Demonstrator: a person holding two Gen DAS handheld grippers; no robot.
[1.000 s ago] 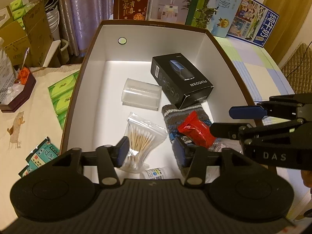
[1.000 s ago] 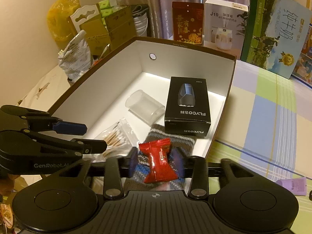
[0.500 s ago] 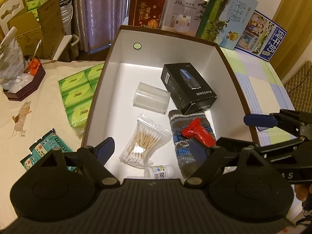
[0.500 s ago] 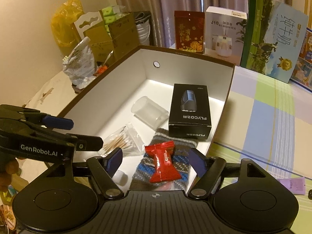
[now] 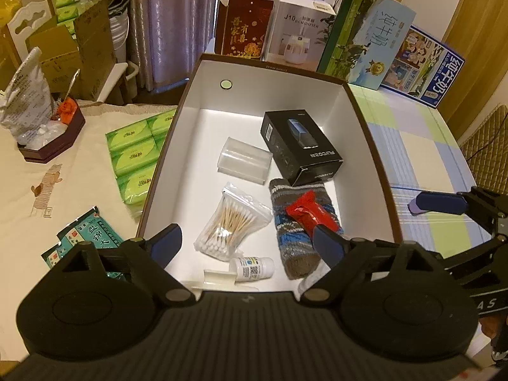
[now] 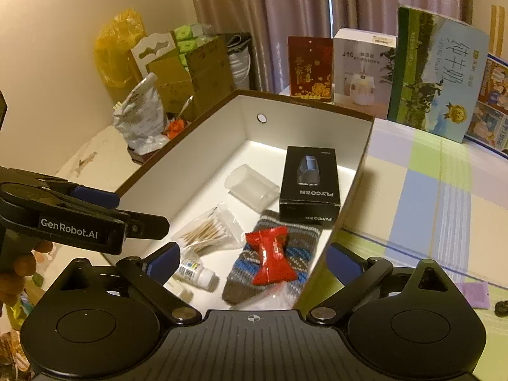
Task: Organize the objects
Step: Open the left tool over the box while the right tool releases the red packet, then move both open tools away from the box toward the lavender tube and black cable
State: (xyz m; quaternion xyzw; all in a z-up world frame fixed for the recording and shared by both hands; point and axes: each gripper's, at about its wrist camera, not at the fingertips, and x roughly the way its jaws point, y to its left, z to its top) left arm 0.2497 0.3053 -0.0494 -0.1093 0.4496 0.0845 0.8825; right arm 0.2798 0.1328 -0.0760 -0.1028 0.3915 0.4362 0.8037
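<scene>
While both grippers gape empty, the box (image 5: 365, 120) holds red candy (image 6: 271, 258) on a sock (image 6: 270, 273).

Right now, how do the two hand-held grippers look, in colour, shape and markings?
Both are matte black plastic. The left gripper and the right gripper each have a ribbed body, two round discs, linkage arms with silver pivot pins, and dark blue fingertips. White lettering "GenRobot.AI" marks the left one's side; the right one's side shows "AS".

red candy packet (image 6: 272, 260), lying on striped sock (image 6: 295, 250)
</scene>
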